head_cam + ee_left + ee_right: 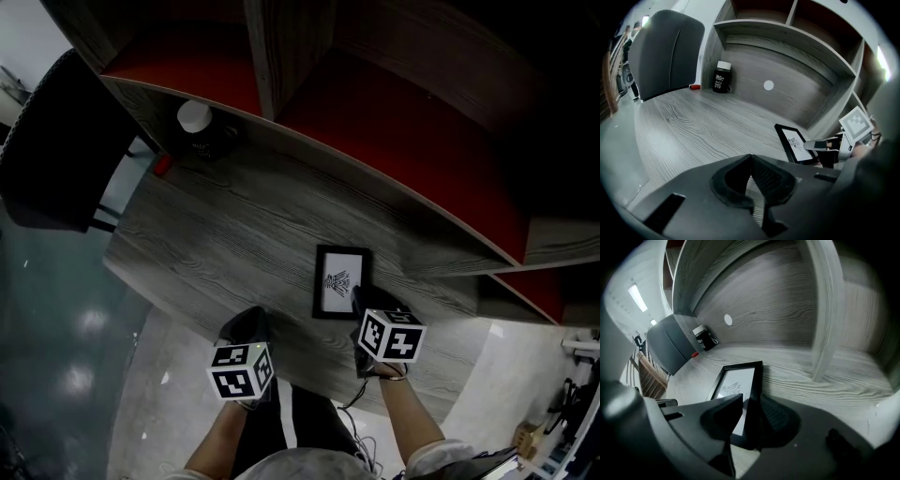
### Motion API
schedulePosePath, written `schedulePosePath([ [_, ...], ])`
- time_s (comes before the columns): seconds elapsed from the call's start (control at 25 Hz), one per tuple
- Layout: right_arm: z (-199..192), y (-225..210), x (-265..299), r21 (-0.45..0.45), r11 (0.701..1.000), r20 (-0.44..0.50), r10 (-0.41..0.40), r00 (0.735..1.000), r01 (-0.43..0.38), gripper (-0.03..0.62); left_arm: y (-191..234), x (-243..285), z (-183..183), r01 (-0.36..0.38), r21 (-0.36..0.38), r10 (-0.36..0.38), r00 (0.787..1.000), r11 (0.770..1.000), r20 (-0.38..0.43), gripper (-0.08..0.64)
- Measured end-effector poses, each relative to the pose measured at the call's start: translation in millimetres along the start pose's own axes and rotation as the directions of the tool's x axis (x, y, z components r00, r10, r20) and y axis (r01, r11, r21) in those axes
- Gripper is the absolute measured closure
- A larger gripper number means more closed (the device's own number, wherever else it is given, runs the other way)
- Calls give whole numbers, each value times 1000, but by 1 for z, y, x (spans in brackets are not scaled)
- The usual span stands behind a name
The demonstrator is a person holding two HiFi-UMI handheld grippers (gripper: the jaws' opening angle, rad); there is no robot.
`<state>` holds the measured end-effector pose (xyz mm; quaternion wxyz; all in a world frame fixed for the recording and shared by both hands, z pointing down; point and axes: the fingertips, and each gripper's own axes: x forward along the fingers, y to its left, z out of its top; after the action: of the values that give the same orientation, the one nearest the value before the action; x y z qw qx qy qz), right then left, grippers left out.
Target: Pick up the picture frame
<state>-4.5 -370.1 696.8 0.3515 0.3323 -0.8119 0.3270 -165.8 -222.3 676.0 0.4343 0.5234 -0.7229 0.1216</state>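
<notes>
A black picture frame (340,281) with a white sheet and a small dark drawing lies on the grey wooden desk (234,234). My right gripper (364,302) is at the frame's near right corner. In the right gripper view its jaws straddle the right edge of the frame (736,385): one finger is over the glass, the other outside the edge. A gap shows beside the edge, so the right gripper (750,401) is open. My left gripper (251,321) hovers over the desk's near edge, left of the frame. Its jaws (751,159) meet with nothing between them.
A black jar with a white lid (195,127) and a small red thing (162,166) stand at the desk's far left. A dark chair (52,141) is left of the desk. Shelf compartments with red backs (394,112) rise behind it, and an upright divider (825,310) stands right of the frame.
</notes>
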Motion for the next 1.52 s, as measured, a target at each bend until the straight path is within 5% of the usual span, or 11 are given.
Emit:
schedulePosePath([
  [0.52, -1, -4, 0, 18, 1000, -42, 17, 999, -16, 505, -11, -1, 4, 44, 14, -44, 999, 999, -32, 548],
  [1.52, 12, 15, -18, 121, 992, 61, 21, 998, -28, 509, -13, -22, 29, 58, 64, -57, 998, 996, -13, 548],
])
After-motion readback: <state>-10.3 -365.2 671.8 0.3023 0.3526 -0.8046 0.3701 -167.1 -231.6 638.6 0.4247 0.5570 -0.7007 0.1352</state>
